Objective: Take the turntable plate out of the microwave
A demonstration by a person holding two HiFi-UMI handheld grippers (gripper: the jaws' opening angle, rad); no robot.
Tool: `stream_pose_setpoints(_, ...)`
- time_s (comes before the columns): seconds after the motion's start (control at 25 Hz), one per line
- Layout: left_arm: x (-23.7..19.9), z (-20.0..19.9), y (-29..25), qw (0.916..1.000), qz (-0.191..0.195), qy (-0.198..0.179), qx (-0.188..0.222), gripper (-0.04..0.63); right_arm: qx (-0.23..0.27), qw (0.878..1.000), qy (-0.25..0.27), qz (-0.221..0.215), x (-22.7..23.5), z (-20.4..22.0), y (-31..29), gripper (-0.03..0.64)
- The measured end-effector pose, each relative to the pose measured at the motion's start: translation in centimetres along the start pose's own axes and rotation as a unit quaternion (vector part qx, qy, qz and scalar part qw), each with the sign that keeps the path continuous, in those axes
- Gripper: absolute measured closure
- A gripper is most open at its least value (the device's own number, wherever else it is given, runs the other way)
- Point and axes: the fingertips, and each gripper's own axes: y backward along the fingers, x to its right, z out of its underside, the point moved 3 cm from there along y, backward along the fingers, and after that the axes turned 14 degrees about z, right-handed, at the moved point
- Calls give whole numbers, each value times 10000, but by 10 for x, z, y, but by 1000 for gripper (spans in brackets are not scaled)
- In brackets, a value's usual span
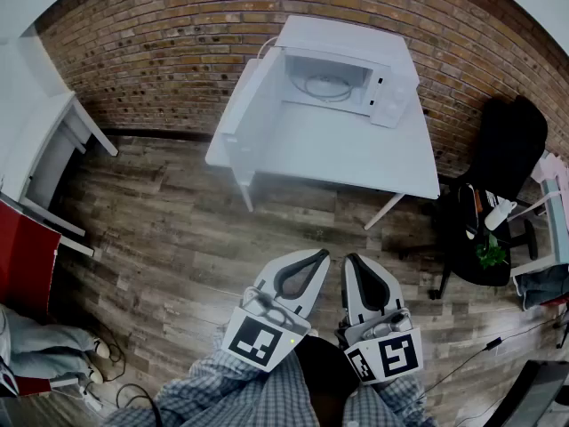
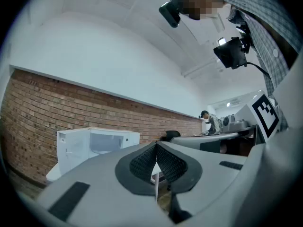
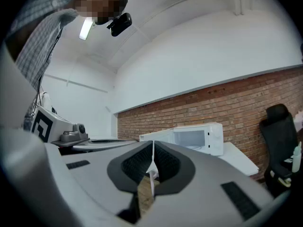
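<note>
At the top centre of the head view, a white microwave (image 1: 348,71) is seen on a white table (image 1: 356,158), set against a brick wall (image 1: 160,43). Its door (image 1: 238,114) is swung open to the left. The turntable plate (image 1: 327,86) is seen lying flat inside the cavity, untouched and well apart from both grippers.

The left gripper (image 1: 313,254) and the right gripper (image 1: 355,260) are held side by side at the bottom centre of the frame, above a wooden floor (image 1: 178,229). In the left gripper view, the jaws are seen pressed fully together with nothing between them. The same is shown in the right gripper view: pads closed on each other, nothing gripped. A black office chair (image 1: 508,145) is placed at the right edge.
</note>
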Motion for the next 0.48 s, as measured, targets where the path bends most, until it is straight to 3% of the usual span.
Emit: stream_pose_setpoints(0.48, -12, 8, 5, 9998, -8, 193, -11, 586, -72, 9999, 95, 80, -4, 5, -6, 592)
